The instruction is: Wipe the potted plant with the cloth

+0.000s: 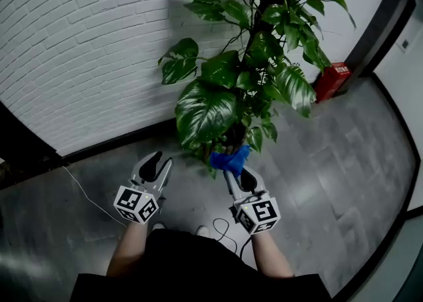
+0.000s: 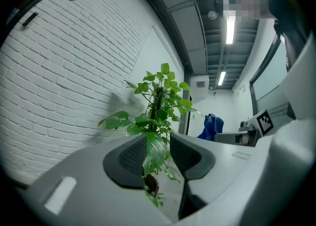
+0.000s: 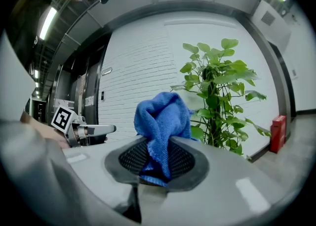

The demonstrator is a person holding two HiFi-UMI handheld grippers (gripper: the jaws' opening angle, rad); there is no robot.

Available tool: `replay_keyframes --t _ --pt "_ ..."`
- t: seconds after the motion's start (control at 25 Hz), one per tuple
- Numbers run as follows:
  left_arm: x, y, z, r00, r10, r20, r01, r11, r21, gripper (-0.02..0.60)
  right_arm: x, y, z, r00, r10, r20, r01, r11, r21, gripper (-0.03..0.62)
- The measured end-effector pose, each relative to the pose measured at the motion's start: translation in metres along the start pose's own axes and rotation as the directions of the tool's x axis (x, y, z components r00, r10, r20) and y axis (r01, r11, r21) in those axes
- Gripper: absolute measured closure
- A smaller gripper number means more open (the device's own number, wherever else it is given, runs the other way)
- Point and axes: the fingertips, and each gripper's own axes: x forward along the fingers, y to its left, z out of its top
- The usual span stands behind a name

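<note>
Nearest the person, the left tool (image 1: 160, 160) stands with its jaws apart and nothing between them. The right tool (image 1: 239, 176) is clamped on a bunched blue cloth (image 1: 230, 160), level and just short of the lowest foliage. Beyond stands the potted plant (image 1: 244, 76) on the floor (image 1: 317, 182), against a brick wall (image 1: 79, 43). To wipe well, I would steady the large leaf (image 1: 205, 112) from beneath with the free tool. Then draw the cloth lightly from stem to tip, so nothing tears.
</note>
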Motion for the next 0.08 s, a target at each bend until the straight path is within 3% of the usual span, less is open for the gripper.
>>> replay_keyframes --t 0.08 --pt "-0.0011 -0.0013 0.0012 1.000 0.000 0.006 0.000 1.000 -0.001 0.426 -0.0028 -0.0012 -0.0016 1.000 -0.006 -0.001 0.006 1.000 -0.003 0.490"
